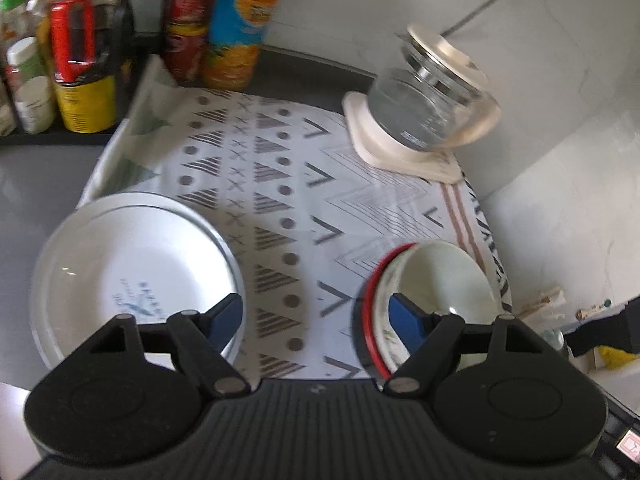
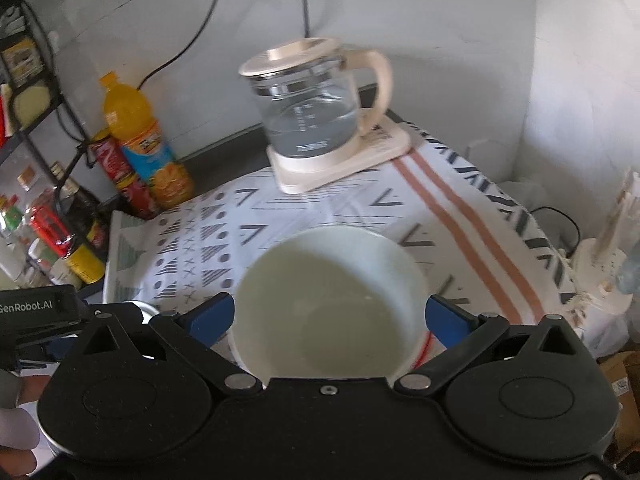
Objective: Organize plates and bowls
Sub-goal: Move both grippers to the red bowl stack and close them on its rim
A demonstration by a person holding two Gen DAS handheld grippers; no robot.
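Note:
A white plate [image 1: 132, 272] with blue print lies on the patterned cloth [image 1: 288, 184] at the left. On the right, a cream bowl [image 1: 440, 276] sits tilted inside a red-rimmed bowl [image 1: 370, 312]. My left gripper [image 1: 316, 318] is open above the cloth, between plate and bowls, and its right finger overlaps the bowls' near rim. In the right wrist view the cream bowl [image 2: 332, 304] fills the gap of my open right gripper [image 2: 328, 314], with one blue finger on each side of its wall. The plate's edge [image 2: 146, 309] peeks out at the left.
A glass kettle [image 2: 316, 108] on its cream base stands at the back of the cloth, its cable running up the wall. An orange juice bottle [image 2: 146, 144], red cans [image 1: 188, 20] and a rack of jars [image 1: 60, 68] line the back left. A wall closes the right side.

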